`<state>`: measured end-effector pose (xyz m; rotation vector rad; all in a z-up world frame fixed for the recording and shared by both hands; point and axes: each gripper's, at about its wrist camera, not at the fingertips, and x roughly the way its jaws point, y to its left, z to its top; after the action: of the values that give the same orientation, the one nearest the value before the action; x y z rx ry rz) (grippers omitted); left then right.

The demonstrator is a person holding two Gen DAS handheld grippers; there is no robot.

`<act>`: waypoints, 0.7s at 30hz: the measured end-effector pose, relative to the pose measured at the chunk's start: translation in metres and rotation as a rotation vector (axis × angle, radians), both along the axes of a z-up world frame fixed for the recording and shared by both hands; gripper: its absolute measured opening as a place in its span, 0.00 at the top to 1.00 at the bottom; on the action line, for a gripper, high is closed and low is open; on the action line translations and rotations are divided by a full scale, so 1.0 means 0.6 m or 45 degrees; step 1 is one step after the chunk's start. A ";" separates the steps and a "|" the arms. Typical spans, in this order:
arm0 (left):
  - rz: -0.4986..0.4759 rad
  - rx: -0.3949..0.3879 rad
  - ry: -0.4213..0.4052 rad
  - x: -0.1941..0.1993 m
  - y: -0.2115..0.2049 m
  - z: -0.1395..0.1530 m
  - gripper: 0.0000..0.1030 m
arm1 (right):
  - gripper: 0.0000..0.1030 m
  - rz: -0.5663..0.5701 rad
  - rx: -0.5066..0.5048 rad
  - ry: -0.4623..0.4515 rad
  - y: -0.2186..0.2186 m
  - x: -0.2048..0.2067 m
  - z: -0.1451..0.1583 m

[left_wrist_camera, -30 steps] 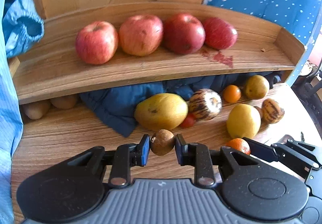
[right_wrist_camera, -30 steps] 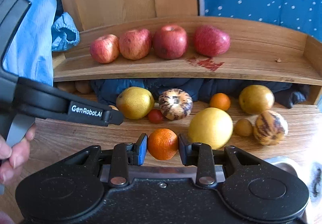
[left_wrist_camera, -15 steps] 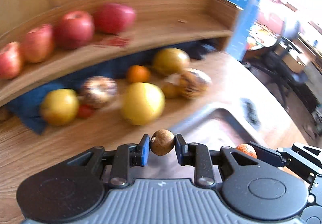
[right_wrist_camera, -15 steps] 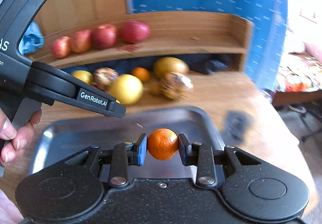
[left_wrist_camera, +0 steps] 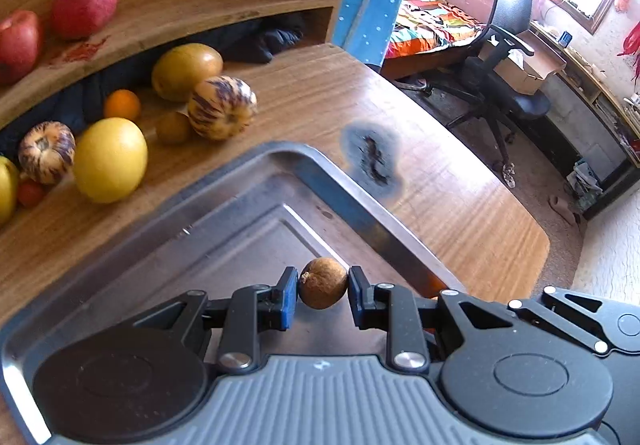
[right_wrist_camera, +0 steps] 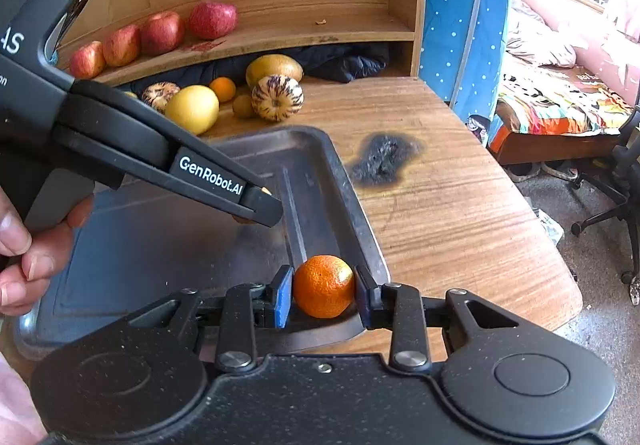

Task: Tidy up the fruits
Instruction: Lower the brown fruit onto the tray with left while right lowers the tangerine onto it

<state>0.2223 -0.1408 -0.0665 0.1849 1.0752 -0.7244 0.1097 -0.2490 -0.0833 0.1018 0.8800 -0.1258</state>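
Both grippers loaded, each pinching one small fruit over the metal tray.

Wooden table [right_wrist_camera: 460,213] carries a burn mark [right_wrist_camera: 382,161] just beside the tray's far right corner. Curved wooden shelf [right_wrist_camera: 304,19] at the back holds four red apples [right_wrist_camera: 162,31] in a row. Metal tray [left_wrist_camera: 360,201] sits at the near side, floor bare where visible. Loose fruit pile lies between shelf and tray: big yellow fruit [left_wrist_camera: 110,159], striped melon [left_wrist_camera: 222,107], small orange [left_wrist_camera: 122,105]. Right gripper [right_wrist_camera: 324,295] is clamped on a mandarin [right_wrist_camera: 324,285] above the tray's right edge. Left gripper [left_wrist_camera: 323,295] is clamped on a small brown fruit [left_wrist_camera: 323,283] above the tray; its side shows in the right view with a hand [right_wrist_camera: 28,257] on the grip.
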 end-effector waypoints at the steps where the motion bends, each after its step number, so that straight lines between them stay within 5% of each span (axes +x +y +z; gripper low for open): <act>1: 0.000 -0.002 0.006 -0.003 0.000 -0.001 0.72 | 0.67 0.007 0.001 0.001 0.002 -0.002 0.000; 10: 0.079 -0.007 0.012 -0.022 0.012 -0.008 0.69 | 0.63 0.087 -0.025 -0.015 0.007 -0.009 0.001; 15: 0.173 -0.007 -0.006 -0.039 0.043 0.003 0.48 | 0.52 0.156 -0.027 -0.048 0.016 -0.019 0.012; 19: 0.271 0.013 -0.036 -0.063 0.083 0.018 0.32 | 0.32 0.237 -0.024 -0.097 0.025 -0.032 0.026; 21: 0.333 0.051 -0.055 -0.076 0.105 0.027 0.16 | 0.27 0.285 -0.021 -0.116 0.031 -0.038 0.031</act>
<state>0.1766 -0.0779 -0.0501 0.0910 1.0498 -0.4621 0.0868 -0.2304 -0.0646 -0.0065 0.7937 0.0803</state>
